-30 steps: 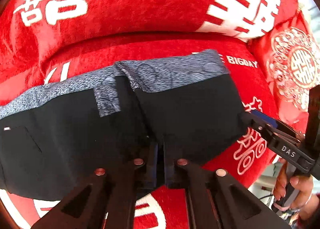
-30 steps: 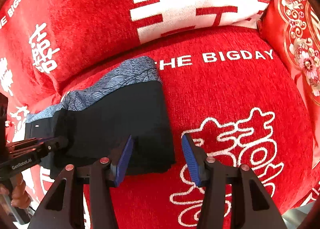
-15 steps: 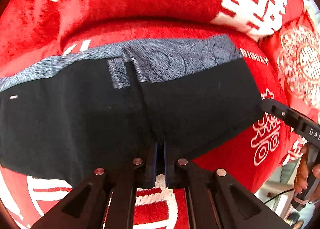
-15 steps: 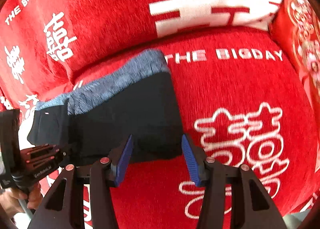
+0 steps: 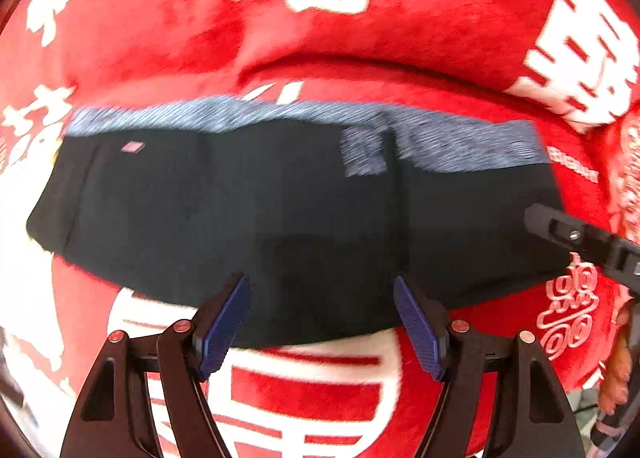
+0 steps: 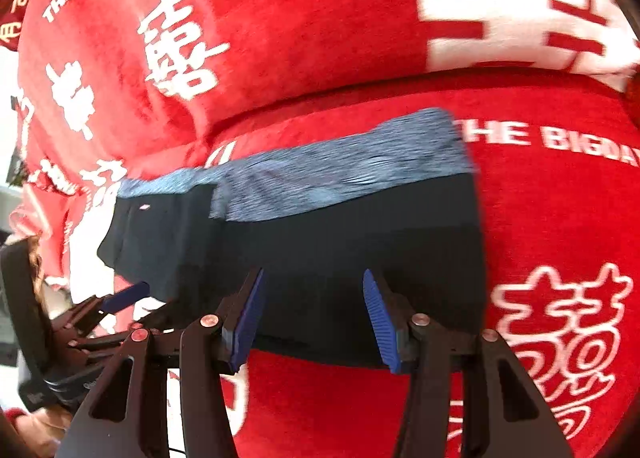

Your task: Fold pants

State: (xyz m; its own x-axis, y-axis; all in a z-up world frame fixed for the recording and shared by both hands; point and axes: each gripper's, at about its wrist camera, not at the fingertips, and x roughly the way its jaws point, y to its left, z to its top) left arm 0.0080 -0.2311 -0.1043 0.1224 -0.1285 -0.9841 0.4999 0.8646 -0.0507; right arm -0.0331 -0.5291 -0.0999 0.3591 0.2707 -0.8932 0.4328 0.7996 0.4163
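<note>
Pants (image 5: 280,214), black with a grey waistband (image 6: 340,174), lie flat on the red sofa (image 6: 560,218), left of the white lettering "THE BIGDAY" (image 6: 548,138). Left gripper (image 5: 322,322) and right gripper (image 6: 314,314): fingers spread wide, empty, at the pants' near edge.

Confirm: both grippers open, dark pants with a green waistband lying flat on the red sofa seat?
Not quite: the waistband is heathered blue-grey, not green, as the right wrist view shows. The rest holds: left gripper and right gripper are open, and the pants lie flat on the red sofa seat.
</note>
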